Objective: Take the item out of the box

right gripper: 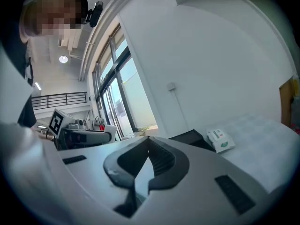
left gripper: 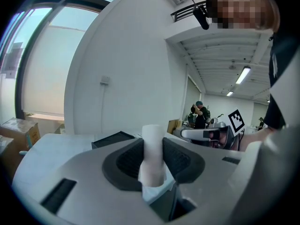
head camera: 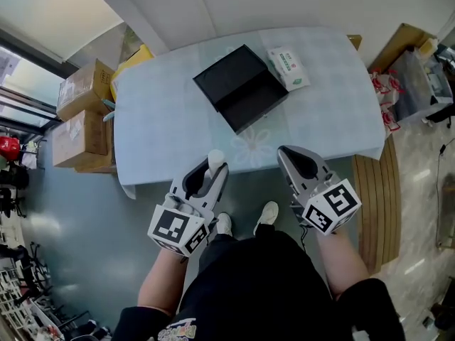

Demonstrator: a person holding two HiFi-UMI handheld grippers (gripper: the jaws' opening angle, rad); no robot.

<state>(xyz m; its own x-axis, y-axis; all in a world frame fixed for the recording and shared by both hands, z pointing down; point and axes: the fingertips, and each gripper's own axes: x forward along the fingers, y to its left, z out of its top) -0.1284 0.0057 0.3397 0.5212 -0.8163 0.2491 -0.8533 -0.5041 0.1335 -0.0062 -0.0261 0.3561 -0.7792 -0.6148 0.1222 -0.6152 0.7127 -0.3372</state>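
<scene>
White tube [left gripper: 152, 149] looks light, smooth, prob. thin-walled. It could roll or crush, so a gentle mid-body grip seems right. It's out of the black box [head camera: 242, 87], upright, pinched in the left gripper [head camera: 210, 172] just off the table [head camera: 163, 119] edge. Right gripper [right gripper: 148, 146]: jaws together, empty. Both roughly level, pointing tableward.

The lower end of the white tube [left gripper: 152, 134] is hidden between the jaws of the left gripper [left gripper: 152, 141]. Inside the black box [head camera: 242, 87], nothing can be made out in the dark. The print on the packet [head camera: 288, 68] is too small to be read. The cardboard boxes [head camera: 82, 119] are partly covered by the table [head camera: 163, 123].
</scene>
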